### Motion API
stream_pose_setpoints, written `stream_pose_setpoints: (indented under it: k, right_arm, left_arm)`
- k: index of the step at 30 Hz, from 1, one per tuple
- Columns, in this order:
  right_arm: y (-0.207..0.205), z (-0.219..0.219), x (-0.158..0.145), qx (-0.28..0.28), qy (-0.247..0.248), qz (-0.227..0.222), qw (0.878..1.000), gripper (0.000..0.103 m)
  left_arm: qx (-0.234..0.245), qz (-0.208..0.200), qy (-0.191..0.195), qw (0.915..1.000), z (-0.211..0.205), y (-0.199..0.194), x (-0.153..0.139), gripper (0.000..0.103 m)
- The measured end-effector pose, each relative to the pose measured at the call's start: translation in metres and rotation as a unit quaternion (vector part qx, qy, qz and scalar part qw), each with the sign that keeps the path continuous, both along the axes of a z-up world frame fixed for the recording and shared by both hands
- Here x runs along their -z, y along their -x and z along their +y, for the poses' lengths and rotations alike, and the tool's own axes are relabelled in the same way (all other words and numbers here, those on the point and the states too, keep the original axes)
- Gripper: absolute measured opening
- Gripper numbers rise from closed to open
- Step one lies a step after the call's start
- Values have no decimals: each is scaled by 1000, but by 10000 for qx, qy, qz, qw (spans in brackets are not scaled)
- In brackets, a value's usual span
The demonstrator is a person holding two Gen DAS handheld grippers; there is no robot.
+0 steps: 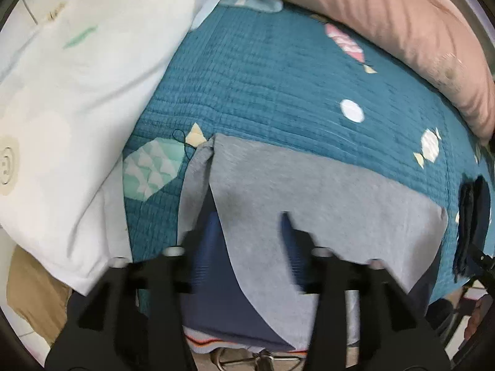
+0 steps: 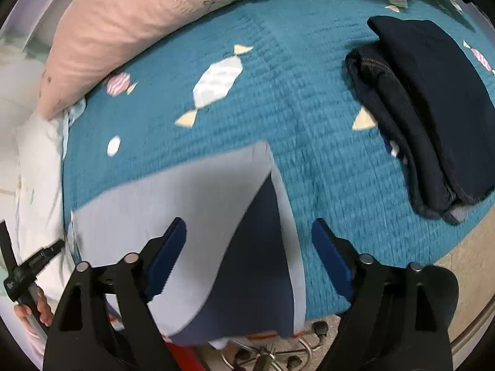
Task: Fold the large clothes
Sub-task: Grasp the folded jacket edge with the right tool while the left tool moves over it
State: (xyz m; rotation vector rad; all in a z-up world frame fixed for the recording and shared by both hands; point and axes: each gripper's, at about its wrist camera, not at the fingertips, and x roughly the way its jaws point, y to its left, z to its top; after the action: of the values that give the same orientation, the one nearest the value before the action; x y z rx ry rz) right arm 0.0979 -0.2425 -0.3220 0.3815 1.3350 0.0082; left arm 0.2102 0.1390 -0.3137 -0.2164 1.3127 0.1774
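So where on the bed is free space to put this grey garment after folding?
Free quilt lies between the grey garment, the pink pillow and the dark folded stack. It is crowded at the stack and along the white pillow.

Teal candy-print quilt (image 2: 278, 99) – pink pillow (image 2: 130, 27) along far edge – white pillow (image 1: 77, 99) beside

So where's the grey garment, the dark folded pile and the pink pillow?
grey garment (image 2: 173, 198): right wrist view, on its pale flat panel, left of the navy part.
dark folded pile (image 2: 433, 108): right wrist view, on the top layer.
pink pillow (image 1: 386, 9): left wrist view, on its upper face.
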Motion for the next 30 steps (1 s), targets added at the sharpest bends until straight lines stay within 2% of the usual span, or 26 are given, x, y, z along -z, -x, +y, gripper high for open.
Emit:
stream_pose_setpoints:
  k: [4, 6, 8, 12, 14, 17, 19, 23, 26, 27, 28, 29, 30]
  right_arm:
    - [20, 3, 6, -76, 162, -19, 9998, 86]
    - [31, -1, 14, -71, 48, 47, 10000, 86]
    - [40, -8, 26, 15, -128, 129, 9998, 87]
    - [55, -19, 55, 136, -314, 478, 9983, 87]
    - [61, -20, 73, 129, -589, 688, 9958, 87]
    - [70, -20, 93, 207, -1387, 712, 9876, 87]
    - [73, -23, 105, 362, -1603, 708, 9839, 86]
    - [70, -38, 108, 691, -2091, 664, 9732, 85]
    - [67, -54, 113, 893, -2581, 726, 9593, 73]
    - [67, -59, 114, 935, -2731, 735, 9546, 64]
    - [68, -61, 114, 883, -2881, 700, 9509, 43]
    - [67, -62, 115, 817, -3032, 725, 9466, 38]
    - [68, -61, 113, 740, -3139, 741, 9437, 38]
  left_arm:
    - [105, -105, -69, 9999, -21, 19, -9, 57]
    - [154, -146, -146, 9997, -34, 24, -9, 58]
    - [313, -154, -64, 9994, -49, 27, -9, 58]
    - [544, -171, -53, 9984, -78, 27, -8, 58]
    - [657, -160, -40, 9977, -89, 25, -7, 59]
    - [790, -161, -35, 9967, -106, 20, -6, 65]
    - [867, -132, -51, 9961, -117, 17, -4, 65]
    - [992, -115, -48, 9950, -131, 14, -2, 65]
    - [1024, -60, -54, 9947, -137, 13, 2, 65]
    - [1032, -26, -47, 9946, -139, 14, 5, 65]
    - [1033, 1, -40, 9946, -139, 14, 7, 65]
    - [1024, 46, -32, 9947, -140, 15, 9, 65]
    - [1018, 68, -26, 9948, -141, 15, 10, 65]
